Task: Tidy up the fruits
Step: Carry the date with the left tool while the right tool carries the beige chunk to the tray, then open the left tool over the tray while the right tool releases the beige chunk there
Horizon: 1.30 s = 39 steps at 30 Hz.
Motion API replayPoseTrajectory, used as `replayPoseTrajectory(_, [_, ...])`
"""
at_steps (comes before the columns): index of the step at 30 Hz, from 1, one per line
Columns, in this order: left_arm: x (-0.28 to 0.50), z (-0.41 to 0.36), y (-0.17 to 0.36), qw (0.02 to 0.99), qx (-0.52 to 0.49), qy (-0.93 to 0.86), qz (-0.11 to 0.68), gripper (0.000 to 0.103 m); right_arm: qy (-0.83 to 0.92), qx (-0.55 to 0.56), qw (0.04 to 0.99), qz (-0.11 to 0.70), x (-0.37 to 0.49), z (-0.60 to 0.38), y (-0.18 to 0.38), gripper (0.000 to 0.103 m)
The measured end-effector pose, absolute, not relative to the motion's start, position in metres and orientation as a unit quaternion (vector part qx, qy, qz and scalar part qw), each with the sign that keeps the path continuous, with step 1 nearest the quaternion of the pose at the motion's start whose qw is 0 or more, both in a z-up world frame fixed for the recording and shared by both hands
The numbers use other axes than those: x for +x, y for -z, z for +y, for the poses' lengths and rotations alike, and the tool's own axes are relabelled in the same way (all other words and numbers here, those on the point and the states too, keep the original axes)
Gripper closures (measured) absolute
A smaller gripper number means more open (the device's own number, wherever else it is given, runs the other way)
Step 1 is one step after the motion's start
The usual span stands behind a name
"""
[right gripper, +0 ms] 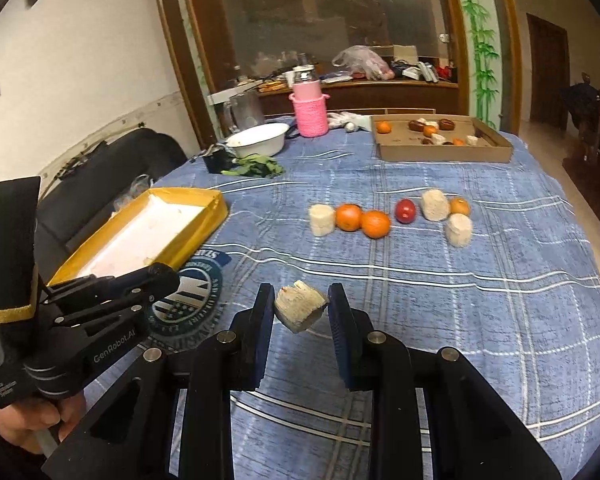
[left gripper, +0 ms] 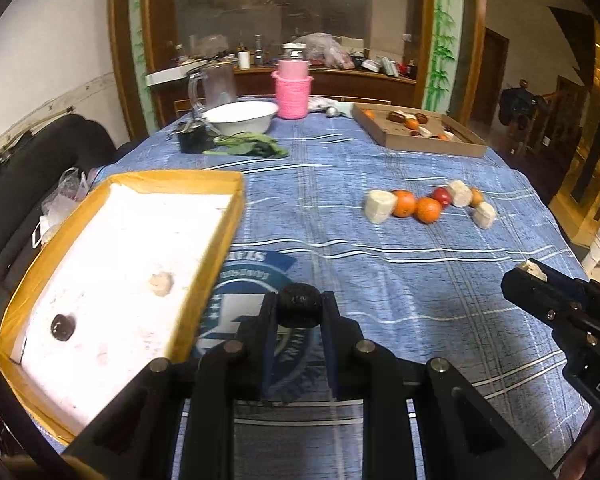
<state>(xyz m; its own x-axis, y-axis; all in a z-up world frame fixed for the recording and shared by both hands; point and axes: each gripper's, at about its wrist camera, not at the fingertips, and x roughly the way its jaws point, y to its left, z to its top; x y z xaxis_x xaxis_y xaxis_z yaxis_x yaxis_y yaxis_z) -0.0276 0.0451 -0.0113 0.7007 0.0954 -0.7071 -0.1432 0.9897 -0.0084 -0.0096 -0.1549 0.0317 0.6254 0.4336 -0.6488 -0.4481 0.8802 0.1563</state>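
Fingers [left gripper: 269, 312] of the left gripper [left gripper: 299, 312] clamp a dark round fruit [left gripper: 299, 305] above the counter [left gripper: 380, 280], just beside the yellow tray [left gripper: 220, 240], where a dark fruit [left gripper: 63, 327] and a pale piece [left gripper: 161, 283] lie. Right fingers [right gripper: 338, 312] pinch a pale chunk [right gripper: 300, 307] in the right gripper [right gripper: 300, 312], off the cloth. Farther back, oranges [right gripper: 349, 217], a red fruit [right gripper: 405, 211] and pale chunks [right gripper: 435, 205] sit in a loose row; a cardboard box [right gripper: 444, 154] behind holds more fruit.
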Motion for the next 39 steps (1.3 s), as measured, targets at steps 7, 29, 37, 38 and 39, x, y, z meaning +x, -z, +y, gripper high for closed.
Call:
replayPoseTrajectory(7, [-0.035, 0.089, 0.016, 0.916, -0.058, -0.097, 0.384, 0.080, -0.277, -0.023, 0.893, 0.354, -0.007, -0.121, -0.035, 0.077])
replayPoseTrajectory(29, [-0.033, 0.248, 0.034, 0.876, -0.120, -0.230, 0.407, 0.080, -0.384, -0.074, 0.848, 0.358, 0.020, 0.040, -0.025, 0.077])
replayPoseTrajectory(37, [-0.019, 0.253, 0.043, 0.869, -0.126, -0.227, 0.422, 0.080, -0.376, -0.083, 0.837, 0.389, 0.049, 0.068, 0.005, 0.077])
replayPoseTrajectory(38, [-0.017, 0.254, 0.044, 0.868, -0.126, -0.227, 0.424, 0.080, -0.376, -0.085, 0.836, 0.391, 0.051, 0.071, 0.007, 0.077])
replayPoseTrajectory(39, [-0.016, 0.254, 0.045, 0.865, -0.127, -0.227, 0.428, 0.080, -0.376, -0.087, 0.834, 0.394, 0.053, 0.074, 0.009, 0.077])
